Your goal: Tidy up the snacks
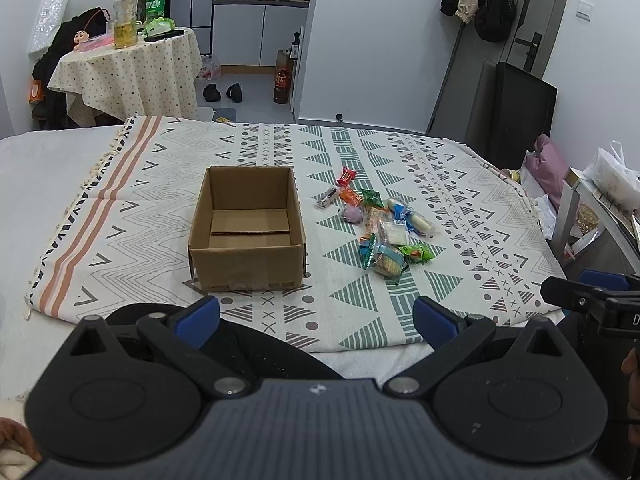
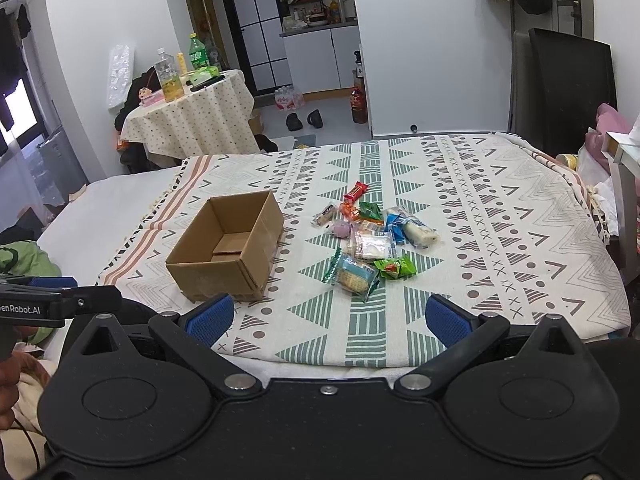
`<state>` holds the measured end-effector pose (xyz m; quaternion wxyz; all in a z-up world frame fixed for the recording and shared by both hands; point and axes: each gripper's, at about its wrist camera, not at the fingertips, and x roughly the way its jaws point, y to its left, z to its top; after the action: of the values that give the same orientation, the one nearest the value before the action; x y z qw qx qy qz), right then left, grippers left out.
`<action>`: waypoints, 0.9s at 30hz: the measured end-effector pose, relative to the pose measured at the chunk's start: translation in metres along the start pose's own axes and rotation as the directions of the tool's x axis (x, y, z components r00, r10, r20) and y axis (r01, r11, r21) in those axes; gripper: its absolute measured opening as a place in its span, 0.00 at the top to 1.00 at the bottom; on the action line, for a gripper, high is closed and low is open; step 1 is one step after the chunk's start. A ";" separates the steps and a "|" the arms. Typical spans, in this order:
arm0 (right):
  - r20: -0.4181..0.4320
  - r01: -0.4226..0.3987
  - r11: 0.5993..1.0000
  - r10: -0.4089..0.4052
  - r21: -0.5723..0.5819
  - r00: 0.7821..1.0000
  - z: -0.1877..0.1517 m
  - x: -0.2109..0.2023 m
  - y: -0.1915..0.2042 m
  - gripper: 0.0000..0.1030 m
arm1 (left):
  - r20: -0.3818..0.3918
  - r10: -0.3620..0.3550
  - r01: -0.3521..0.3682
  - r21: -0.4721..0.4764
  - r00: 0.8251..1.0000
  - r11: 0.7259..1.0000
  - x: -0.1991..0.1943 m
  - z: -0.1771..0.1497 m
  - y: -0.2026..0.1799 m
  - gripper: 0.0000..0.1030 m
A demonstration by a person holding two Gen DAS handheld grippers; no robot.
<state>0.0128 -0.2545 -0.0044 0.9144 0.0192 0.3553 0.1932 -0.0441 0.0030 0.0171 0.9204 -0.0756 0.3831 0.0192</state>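
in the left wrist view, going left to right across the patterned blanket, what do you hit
orange stripes on the blanket → open cardboard box → pile of wrapped snacks → tip of the right gripper poking in at the frame's right edge

A bed (image 1: 36,168) carries a patterned cloth (image 1: 160,184) spread flat. On the cloth stands an open cardboard box (image 1: 247,264), upright; just beside it, to its right, lies a loose heap of wrapped snacks (image 1: 380,224).
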 end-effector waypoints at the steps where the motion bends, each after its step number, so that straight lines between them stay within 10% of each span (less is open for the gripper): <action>1: 0.000 0.000 1.000 0.000 -0.001 1.000 0.000 0.000 0.000 0.00 | -0.001 0.000 0.000 -0.001 1.000 1.000 0.000 0.000 0.000 0.01; 27: -0.020 0.000 1.000 0.000 0.015 1.000 0.017 0.015 -0.013 0.00 | -0.020 -0.010 0.009 -0.016 1.000 1.000 0.020 0.024 -0.006 0.01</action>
<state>0.0388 -0.2590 -0.0037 0.9106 0.0241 0.3658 0.1906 -0.0126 0.0001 0.0204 0.9159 -0.0851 0.3919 0.0172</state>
